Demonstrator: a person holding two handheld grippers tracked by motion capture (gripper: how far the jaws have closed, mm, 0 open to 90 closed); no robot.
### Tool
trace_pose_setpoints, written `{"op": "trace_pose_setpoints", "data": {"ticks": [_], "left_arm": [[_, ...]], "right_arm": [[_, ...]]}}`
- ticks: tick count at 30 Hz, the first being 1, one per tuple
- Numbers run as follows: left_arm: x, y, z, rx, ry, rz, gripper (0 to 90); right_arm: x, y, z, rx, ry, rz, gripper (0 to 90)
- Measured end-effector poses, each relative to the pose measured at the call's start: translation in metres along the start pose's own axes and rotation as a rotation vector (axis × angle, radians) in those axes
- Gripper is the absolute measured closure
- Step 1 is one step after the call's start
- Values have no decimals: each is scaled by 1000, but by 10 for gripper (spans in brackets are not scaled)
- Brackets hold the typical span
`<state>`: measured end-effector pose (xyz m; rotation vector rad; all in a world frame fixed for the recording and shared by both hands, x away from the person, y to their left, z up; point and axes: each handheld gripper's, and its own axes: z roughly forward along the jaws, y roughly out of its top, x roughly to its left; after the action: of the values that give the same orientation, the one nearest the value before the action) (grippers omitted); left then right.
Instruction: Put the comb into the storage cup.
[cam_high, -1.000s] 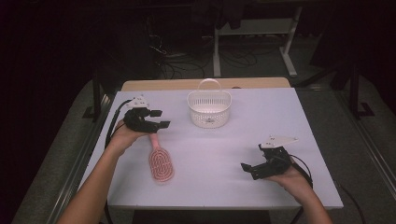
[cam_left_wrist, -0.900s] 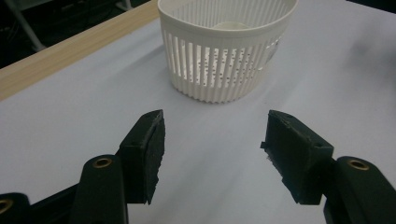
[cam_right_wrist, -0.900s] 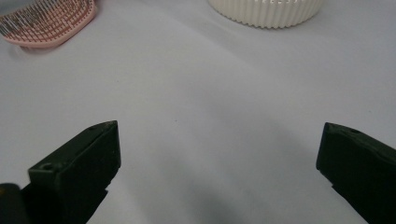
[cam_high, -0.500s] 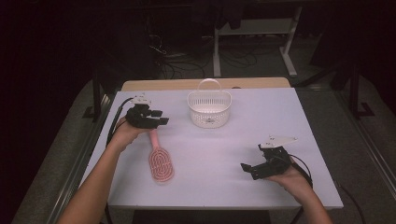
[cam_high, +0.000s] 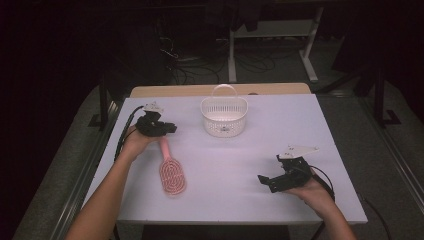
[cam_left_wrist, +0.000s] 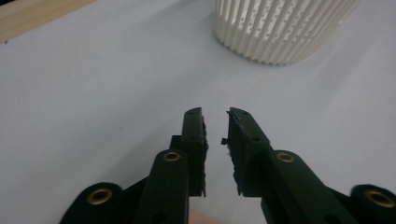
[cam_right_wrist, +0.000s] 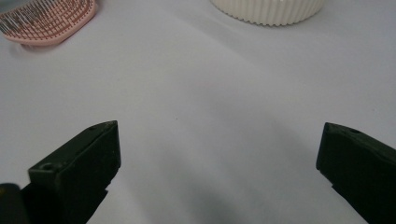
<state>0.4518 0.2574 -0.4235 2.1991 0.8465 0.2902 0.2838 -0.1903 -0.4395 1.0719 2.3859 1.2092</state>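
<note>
- High view: the left gripper sits near the table's left edge, right over the handle end of a pink hairbrush. The brush lies flat on the white table, bristles up, its oval head pointing toward the person. Whether the jaws touch the handle cannot be told from here.
- High view: a white slotted basket with a hoop handle stands upright at the far middle of the table, near the left gripper and apart from it.
- High view: the right gripper is held low at the near right of the table, well apart from brush and basket.
- Left gripper view: the left gripper has just been closing; its jaws stand a narrow slit apart, with bare table between the tips. The ribbed wall of the basket rises beyond.
- Right gripper view: the right gripper is spread wide with nothing between its jaws. The brush's head lies at the far left, the basket's base at the far top.
</note>
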Motion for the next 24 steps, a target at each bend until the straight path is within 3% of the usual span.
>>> {"op": "trace_pose_setpoints", "data": {"ticks": [6, 24], "left_arm": [[5, -4, 5, 26, -5, -22, 891], [7, -9, 19, 127, 25, -28, 900]], "right_arm": [[0, 0, 0, 0, 0, 1, 0], [0, 0, 1, 4, 1, 1, 0]]}}
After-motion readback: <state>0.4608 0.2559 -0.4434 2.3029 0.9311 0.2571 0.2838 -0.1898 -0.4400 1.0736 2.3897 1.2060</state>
